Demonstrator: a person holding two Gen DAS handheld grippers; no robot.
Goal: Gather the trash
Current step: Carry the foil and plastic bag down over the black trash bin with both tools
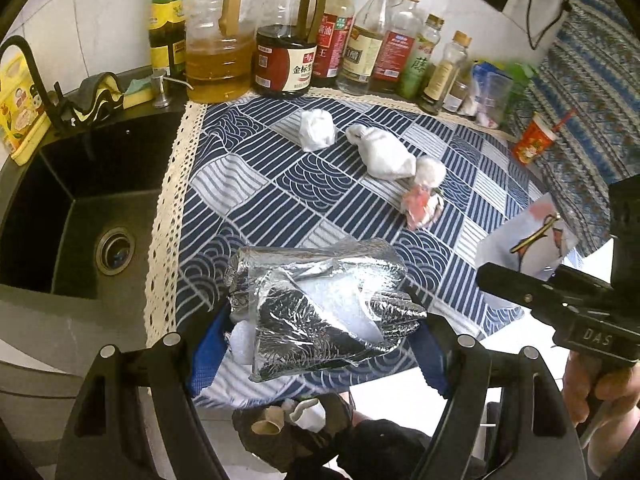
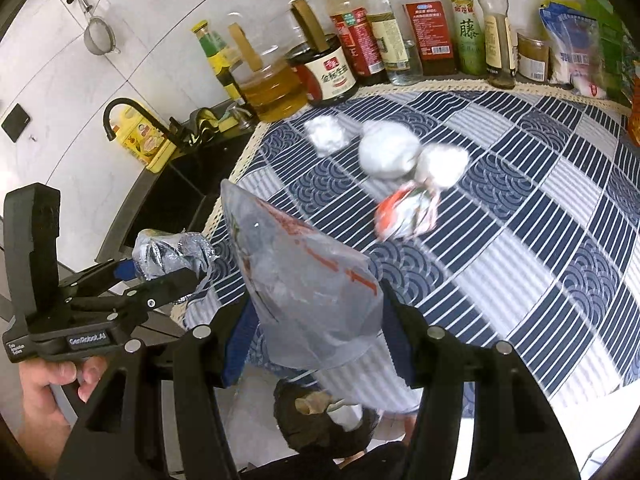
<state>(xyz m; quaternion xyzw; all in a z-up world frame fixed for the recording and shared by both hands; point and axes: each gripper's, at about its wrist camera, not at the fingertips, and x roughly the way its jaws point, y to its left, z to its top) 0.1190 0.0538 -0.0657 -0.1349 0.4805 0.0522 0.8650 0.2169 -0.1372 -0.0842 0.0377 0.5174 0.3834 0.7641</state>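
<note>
Clamping crinkly, featherlight foil wrapper [image 1: 320,308] in my left gripper [image 1: 320,344], limp plastic bag [image 2: 312,292] in my right gripper [image 2: 316,344], both over the cloth's [image 1: 280,200] near edge, pinched mid-body.

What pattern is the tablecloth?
Navy-and-white patchwork of stripes and wave arcs, cream lace edge; right wrist view.

Crinkled shiny foil wrapper [image 1: 320,304], translucent plastic bag [image 2: 308,280], woven cloth tablecloth [image 1: 280,196], matt sink [image 1: 80,208]

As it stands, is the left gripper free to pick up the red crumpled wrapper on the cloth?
Probably not yet: the left gripper is shut on a foil bag. Nothing lies across the way to the red wrapper.
</note>
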